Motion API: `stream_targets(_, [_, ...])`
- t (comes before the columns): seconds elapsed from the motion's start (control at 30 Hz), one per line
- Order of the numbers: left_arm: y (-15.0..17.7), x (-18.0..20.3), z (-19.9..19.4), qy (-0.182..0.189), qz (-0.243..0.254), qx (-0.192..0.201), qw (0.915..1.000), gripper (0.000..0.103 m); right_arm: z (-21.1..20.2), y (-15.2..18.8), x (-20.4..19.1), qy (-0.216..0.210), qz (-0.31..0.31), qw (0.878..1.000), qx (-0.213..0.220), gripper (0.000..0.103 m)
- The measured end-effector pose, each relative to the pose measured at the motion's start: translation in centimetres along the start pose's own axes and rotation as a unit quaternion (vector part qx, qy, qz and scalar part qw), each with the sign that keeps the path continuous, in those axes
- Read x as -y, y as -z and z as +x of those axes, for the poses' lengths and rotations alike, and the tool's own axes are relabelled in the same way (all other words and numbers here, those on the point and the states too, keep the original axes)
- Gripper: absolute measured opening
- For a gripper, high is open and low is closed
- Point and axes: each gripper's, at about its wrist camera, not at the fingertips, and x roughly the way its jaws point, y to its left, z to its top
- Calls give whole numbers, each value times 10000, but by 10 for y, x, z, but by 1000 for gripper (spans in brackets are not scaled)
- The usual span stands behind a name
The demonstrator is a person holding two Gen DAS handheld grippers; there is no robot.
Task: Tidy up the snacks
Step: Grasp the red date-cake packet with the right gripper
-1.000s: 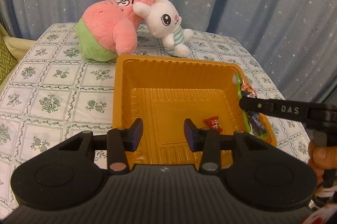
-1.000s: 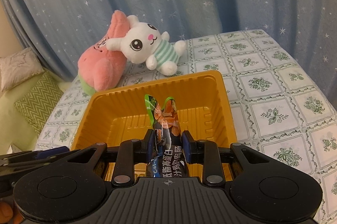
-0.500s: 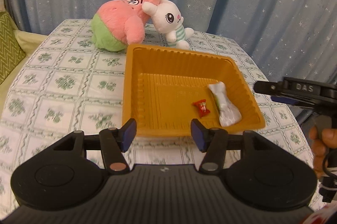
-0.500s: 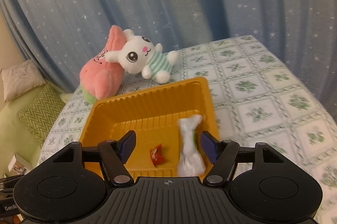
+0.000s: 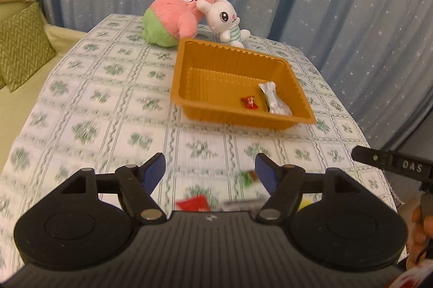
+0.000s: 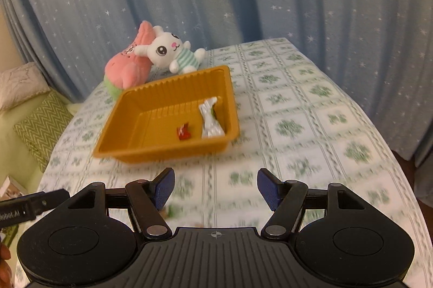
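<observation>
Left tool hangs over the floral-clothed worktop, jaws just widened, nothing between them. Ahead, the orange plastic tray holds a small red candy beside a silvery wrapped snack bar. Right tool gapes wide, jaws just parted, empty.

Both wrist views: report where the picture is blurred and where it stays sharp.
Left wrist view: tablecloth and near snack wrappers smeared, orange tray fairly crisp, curtain bowed by fisheye. Right wrist view: cloth on the right streaked, the gripper's own body sharp, silver packet readable.
</observation>
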Motion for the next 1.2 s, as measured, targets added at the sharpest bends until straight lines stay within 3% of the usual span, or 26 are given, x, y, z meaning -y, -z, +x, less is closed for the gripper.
stream_targets(0.27, [47, -2, -38, -181, -20, -30, 9998, 75, -46, 53, -4, 95, -32, 9999, -31, 68])
stream_targets(0.53, [79, -5, -54, -257, -29, -155, 9995, 76, -66, 93, -1, 155, 31, 9996, -225, 68])
stream_targets(0.9, [87, -5, -51, -304, -24, -208, 9993, 76, -64, 103, -4, 84, 42, 9995, -299, 67])
stream_targets(1.2, [83, -8, -34, -489, 171, -266, 9983, 76, -38, 98, -24, -149, -190, 9992, -310, 67])
